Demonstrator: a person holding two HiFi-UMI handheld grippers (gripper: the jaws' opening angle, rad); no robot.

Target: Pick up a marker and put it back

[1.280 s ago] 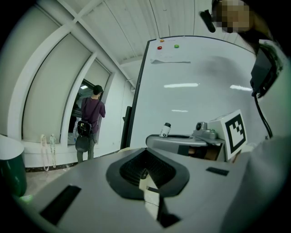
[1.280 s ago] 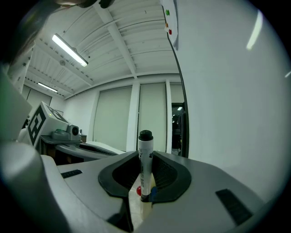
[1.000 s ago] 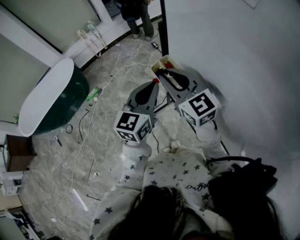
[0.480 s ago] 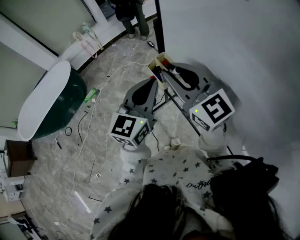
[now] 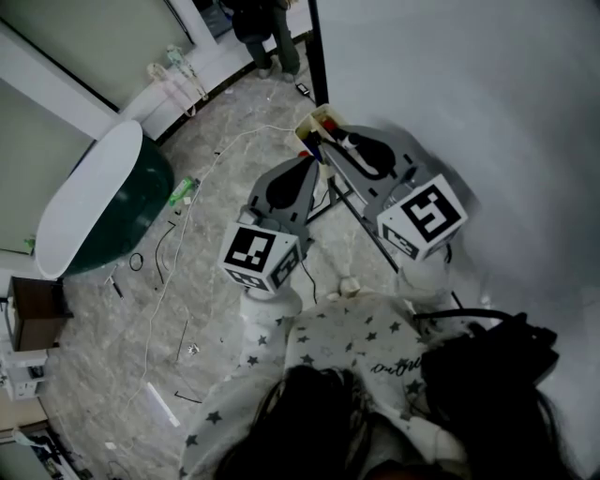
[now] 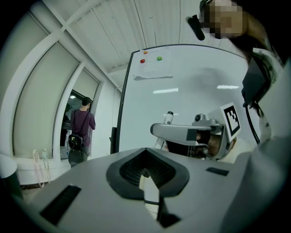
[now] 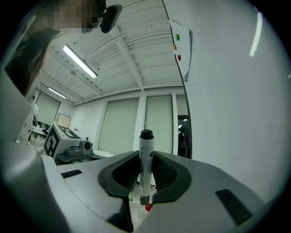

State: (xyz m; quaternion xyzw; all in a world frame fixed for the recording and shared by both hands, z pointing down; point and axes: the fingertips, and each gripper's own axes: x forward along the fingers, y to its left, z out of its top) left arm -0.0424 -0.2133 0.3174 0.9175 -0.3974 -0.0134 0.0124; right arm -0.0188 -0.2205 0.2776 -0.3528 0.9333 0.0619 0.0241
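My right gripper [image 7: 145,176] is shut on a white marker with a black cap [image 7: 145,164], which stands upright between the pads. From the head view this gripper [image 5: 349,147] reaches close to a small marker box [image 5: 312,124] at the whiteboard's lower edge. The left gripper view shows the same marker [image 6: 168,117] sticking up from the right gripper [image 6: 191,133]. My left gripper [image 6: 146,175] has its jaws together with nothing held. It hangs just left of the right one [image 5: 312,164], short of the box.
The whiteboard [image 5: 469,94] fills the right side, with a black post [image 5: 319,56] at its edge. On the marble floor lie cables [image 5: 178,253] and a green bottle [image 5: 185,190]. A dark green tub [image 5: 103,202] stands at left. A person [image 5: 267,28] stands far back.
Both grippers have risen a little and come closer to the marker box, the right one carrying the marker. In the last half second they have stayed almost still.
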